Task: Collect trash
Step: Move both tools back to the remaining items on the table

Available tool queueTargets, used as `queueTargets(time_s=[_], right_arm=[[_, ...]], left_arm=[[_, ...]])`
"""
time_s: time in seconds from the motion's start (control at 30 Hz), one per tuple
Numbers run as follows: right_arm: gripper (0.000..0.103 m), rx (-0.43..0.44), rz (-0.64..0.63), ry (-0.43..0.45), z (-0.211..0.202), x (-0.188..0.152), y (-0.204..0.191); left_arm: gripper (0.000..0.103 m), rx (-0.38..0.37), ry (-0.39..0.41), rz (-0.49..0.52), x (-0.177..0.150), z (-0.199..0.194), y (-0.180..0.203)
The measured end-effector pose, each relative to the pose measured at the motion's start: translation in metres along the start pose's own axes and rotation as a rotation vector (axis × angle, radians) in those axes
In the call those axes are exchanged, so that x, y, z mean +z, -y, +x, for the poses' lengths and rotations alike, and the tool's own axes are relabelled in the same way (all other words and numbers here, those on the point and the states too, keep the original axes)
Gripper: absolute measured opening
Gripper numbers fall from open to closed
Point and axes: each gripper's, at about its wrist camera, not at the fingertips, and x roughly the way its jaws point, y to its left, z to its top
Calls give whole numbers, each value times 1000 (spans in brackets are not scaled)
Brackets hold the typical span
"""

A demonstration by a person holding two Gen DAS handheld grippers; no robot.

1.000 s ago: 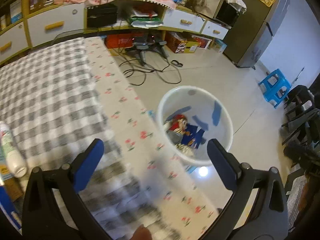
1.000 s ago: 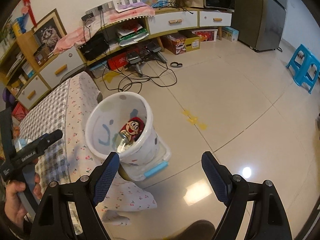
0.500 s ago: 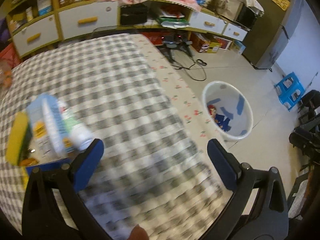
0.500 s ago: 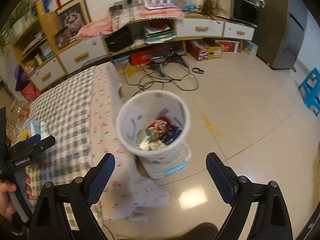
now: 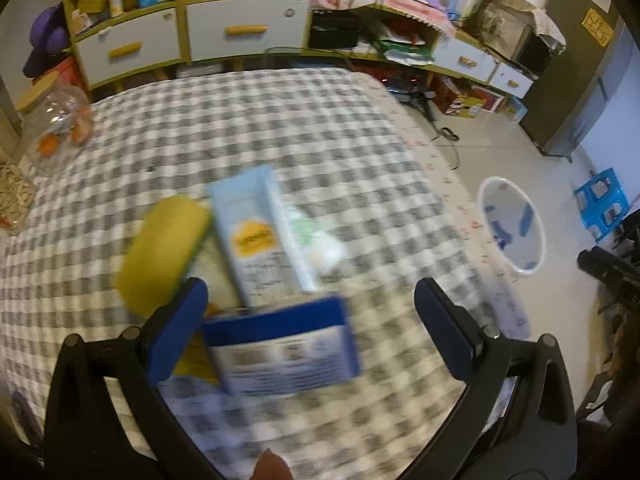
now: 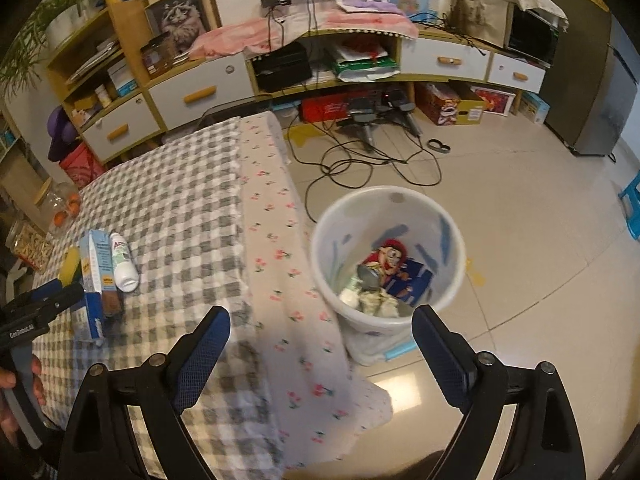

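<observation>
Left wrist view: motion blur smears blue-and-white box (image 5: pixel 280 350), pale carton (image 5: pixel 250 236), and yellow item (image 5: pixel 164 252); labels unreadable. Bin (image 5: pixel 513 224) contents too small. Right wrist view: left claw (image 6: pixel 48 296) cut off by frame edge.

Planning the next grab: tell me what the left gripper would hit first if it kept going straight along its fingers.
Most likely the dark blue box, which lies between the open fingers of the left gripper on the checked tablecloth. Blur leaves depth unclear.
</observation>
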Motion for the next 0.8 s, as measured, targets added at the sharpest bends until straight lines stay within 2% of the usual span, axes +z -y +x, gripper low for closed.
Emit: queueTargets(time_s=[0.3, 0.47, 0.57, 0.67, 0.73, 0.8], right_arm=[[94, 38, -25, -18, 18, 12, -39], [94, 51, -48, -33, 29, 15, -58], [94, 56, -64, -39, 35, 16, -68], [94, 62, -82, -45, 40, 17, -77], [94, 62, -95, -50, 44, 16, -82], [94, 65, -103, -56, 47, 16, -88]], left_arm=[[102, 71, -71, -127, 5, 19, -81], [101, 88, -101, -188, 8, 33, -108], [98, 55, -127, -234, 7, 41, -121], [87, 2, -156, -277, 5, 47, -126], [71, -38, -171, -289, 3, 49, -124], [68, -30, -169, -281, 2, 47, -119]])
